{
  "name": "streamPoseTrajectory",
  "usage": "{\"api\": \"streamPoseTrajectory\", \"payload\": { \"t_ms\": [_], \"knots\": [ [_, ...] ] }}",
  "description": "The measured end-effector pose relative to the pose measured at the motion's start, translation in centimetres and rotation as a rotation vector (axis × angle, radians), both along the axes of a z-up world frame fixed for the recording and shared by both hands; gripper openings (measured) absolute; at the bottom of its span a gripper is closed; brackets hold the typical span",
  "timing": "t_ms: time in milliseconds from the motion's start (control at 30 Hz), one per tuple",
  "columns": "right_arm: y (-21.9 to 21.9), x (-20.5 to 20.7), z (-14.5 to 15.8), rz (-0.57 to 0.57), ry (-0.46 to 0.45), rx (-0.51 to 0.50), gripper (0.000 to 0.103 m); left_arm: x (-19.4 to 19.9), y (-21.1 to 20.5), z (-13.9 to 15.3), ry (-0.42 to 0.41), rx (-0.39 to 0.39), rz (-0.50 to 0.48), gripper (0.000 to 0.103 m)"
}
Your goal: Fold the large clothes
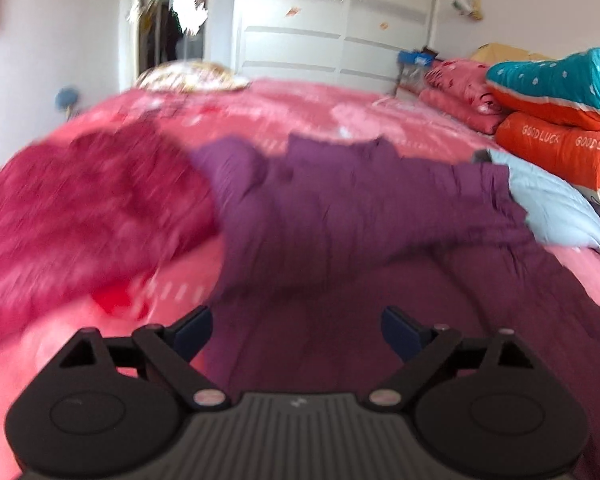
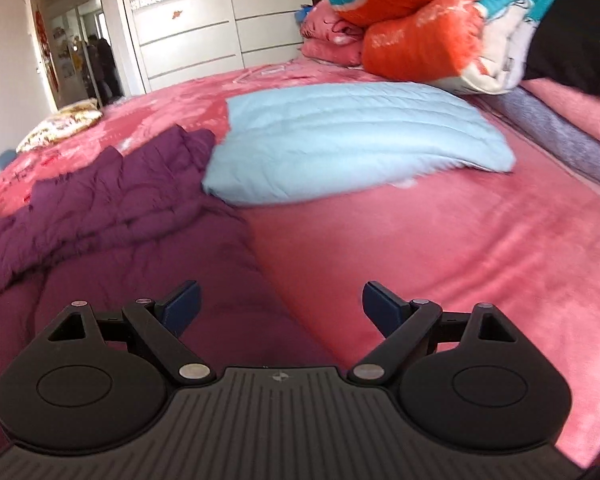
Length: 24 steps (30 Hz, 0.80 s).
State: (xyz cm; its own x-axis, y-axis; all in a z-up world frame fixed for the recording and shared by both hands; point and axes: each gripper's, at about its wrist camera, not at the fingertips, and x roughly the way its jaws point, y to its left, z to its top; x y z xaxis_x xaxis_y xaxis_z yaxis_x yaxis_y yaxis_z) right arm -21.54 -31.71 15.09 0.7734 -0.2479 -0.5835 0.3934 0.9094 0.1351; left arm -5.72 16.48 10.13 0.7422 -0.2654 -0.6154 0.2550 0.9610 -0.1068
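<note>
Left claw (image 1: 298, 334) gapes above purple coat (image 1: 340, 216).

Reading "GOODLUCK" in pale letters, twice, on the folded orange quilted blanket (image 1: 556, 152). Showing faint, unreadable lettering on the black fabric bundle (image 2: 576, 40).

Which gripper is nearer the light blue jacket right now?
Right. The right gripper hangs open at the purple garment's edge, the blue jacket just ahead. The left gripper, also open, is over the purple garment, the jacket far right.
</note>
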Motion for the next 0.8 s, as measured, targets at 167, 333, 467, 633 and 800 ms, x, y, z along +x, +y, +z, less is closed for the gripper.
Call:
{"api": "streamPoseTrajectory", "payload": {
  "t_ms": [167, 333, 467, 633, 800],
  "knots": [
    [-1.7, -5.5, -0.5, -0.001, 0.037, 0.060, 0.103, -5.1, 3.4, -0.2, 0.085, -0.052, 0.013, 0.091],
    [-3.9, -10.2, -1.6, -0.037, -0.001, 0.261, 0.103, -8.2, 5.1, -0.8, 0.162, -0.141, -0.002, 0.091],
    [-4.9, -13.2, -2.4, -0.019, -0.053, 0.383, 0.103, -9.6, 6.3, -1.8, 0.225, -0.232, 0.013, 0.091],
    [-5.5, -14.7, -3.9, -0.004, -0.079, 0.526, 0.103, -10.9, 6.5, -3.1, 0.310, -0.333, -0.005, 0.091],
    [-5.9, -15.4, -5.1, -0.014, -0.097, 0.593, 0.103, -11.3, 6.3, -4.2, 0.358, -0.407, -0.044, 0.091]
  ]
}}
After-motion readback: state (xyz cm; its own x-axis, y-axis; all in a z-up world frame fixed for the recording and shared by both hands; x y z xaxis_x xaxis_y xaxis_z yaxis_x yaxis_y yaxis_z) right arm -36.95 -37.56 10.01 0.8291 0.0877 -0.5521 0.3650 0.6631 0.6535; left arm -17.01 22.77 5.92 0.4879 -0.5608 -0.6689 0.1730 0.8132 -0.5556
